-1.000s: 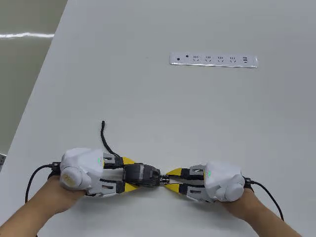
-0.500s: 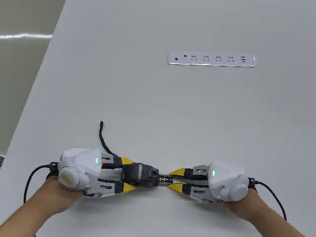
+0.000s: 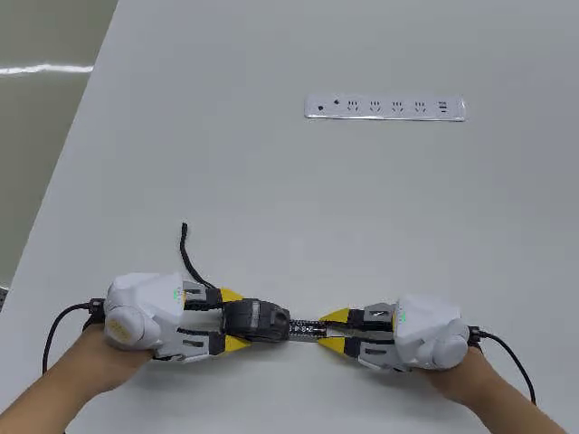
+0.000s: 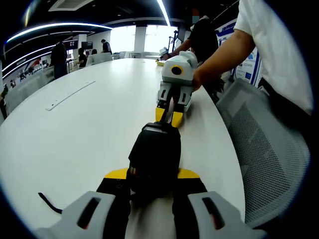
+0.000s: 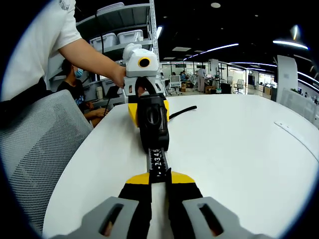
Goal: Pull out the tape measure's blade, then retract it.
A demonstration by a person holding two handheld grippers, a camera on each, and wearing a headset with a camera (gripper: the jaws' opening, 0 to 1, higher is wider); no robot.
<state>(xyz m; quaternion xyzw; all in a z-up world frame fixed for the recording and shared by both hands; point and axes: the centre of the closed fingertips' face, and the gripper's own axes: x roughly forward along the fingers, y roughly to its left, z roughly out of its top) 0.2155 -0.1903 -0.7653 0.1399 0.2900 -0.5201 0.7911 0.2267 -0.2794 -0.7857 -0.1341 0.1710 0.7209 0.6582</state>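
right gripper (image 5: 158,180): closed flat on the blade's tip, so the pull is taken along the tape.
blade (image 5: 156,160): a short length is drawn out (numerals 2 to 5 can be read), stretched straight ahead of the jaws.
case (image 5: 152,122): held just beyond, mouth turned toward the right gripper, low at the table (image 3: 271,199).
left gripper (image 4: 152,174): clamped across the case's sides, judged an anchor against the pull.
strap (image 3: 188,255): lying loose beside the left gripper.
power strip (image 3: 385,108): well beyond both, uninvolved.
stage: extension is judged barely begun.

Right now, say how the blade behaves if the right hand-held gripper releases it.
With few numbered marks out, the blade likely stays stiff. Released, it probably snaps into the case; the left hand-held gripper clamps that, so it should stay put.
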